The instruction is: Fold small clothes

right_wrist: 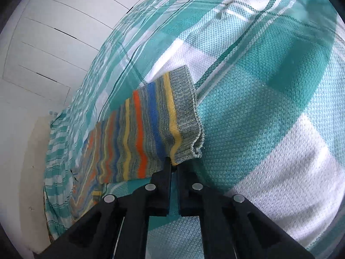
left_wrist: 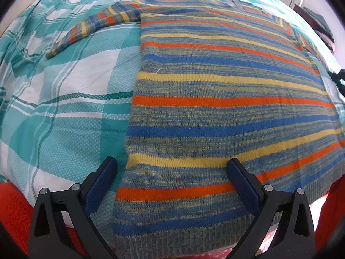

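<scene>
A striped knit sweater (left_wrist: pixel 226 99) in blue, orange, yellow and grey lies flat on the bed. Its left sleeve (left_wrist: pixel 90 30) stretches out to the far left. My left gripper (left_wrist: pixel 172 166) hovers wide open over the sweater's lower left edge near the hem, with nothing pressed between its fingers. In the right wrist view, my right gripper (right_wrist: pixel 173 164) is shut on the edge of the other sleeve (right_wrist: pixel 151 129) close to its grey ribbed cuff (right_wrist: pixel 189 116). That sleeve runs away from the jaws toward the sweater's body at the lower left.
A teal and white checked bedspread (left_wrist: pixel 64 99) covers the bed under the sweater. Red fabric (left_wrist: pixel 13 205) shows along the near edge. White panelled doors (right_wrist: pixel 54 32) stand beyond the bed. A dark shelf with folded items (left_wrist: pixel 321 26) sits at the far right.
</scene>
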`<state>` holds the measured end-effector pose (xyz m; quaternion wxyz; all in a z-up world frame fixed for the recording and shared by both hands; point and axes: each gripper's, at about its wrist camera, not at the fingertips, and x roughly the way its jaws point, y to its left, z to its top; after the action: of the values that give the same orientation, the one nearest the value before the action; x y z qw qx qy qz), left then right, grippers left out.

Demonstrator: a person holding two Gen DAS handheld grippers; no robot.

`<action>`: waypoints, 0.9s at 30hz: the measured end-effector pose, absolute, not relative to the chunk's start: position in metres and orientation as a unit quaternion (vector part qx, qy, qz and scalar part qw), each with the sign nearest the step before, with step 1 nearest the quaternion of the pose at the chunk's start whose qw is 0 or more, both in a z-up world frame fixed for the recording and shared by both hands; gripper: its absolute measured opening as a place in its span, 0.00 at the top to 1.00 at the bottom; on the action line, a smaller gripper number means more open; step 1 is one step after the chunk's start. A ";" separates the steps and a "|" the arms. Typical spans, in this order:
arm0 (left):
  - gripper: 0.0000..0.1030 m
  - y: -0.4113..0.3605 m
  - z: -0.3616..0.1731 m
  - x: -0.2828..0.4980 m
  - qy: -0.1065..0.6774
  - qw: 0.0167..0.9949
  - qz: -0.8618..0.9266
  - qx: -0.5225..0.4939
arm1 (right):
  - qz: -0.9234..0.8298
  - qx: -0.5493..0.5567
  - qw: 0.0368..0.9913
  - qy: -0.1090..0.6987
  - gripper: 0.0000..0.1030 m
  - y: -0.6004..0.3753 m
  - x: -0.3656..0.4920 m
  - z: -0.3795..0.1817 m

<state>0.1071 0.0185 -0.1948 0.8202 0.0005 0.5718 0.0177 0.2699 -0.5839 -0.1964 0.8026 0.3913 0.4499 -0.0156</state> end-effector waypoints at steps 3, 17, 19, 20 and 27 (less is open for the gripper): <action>0.01 0.018 -0.195 0.107 0.571 0.821 0.018 0.002 | -0.047 0.370 0.810 0.453 0.92 -0.583 0.263 -0.181; 0.03 0.015 -0.102 0.146 0.506 0.860 -0.022 -0.057 | 0.050 0.167 0.870 0.461 0.43 -0.492 0.348 -0.124; 0.03 0.021 -0.089 0.174 0.494 0.866 -0.030 -0.073 | 0.039 0.161 0.855 0.492 0.43 -0.500 0.354 -0.156; 0.03 0.024 -0.085 0.195 0.491 0.867 -0.033 -0.084 | 0.027 0.165 0.842 0.512 0.43 -0.506 0.355 -0.175; 0.06 0.026 -0.149 0.351 0.530 0.846 0.015 -0.060 | 0.057 0.198 0.861 0.465 0.43 -0.529 0.329 -0.199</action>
<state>0.3509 0.0255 -0.1489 0.8460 -0.0595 0.5297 0.0149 0.3290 -0.5285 -0.1990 0.8609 0.1983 0.4651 0.0567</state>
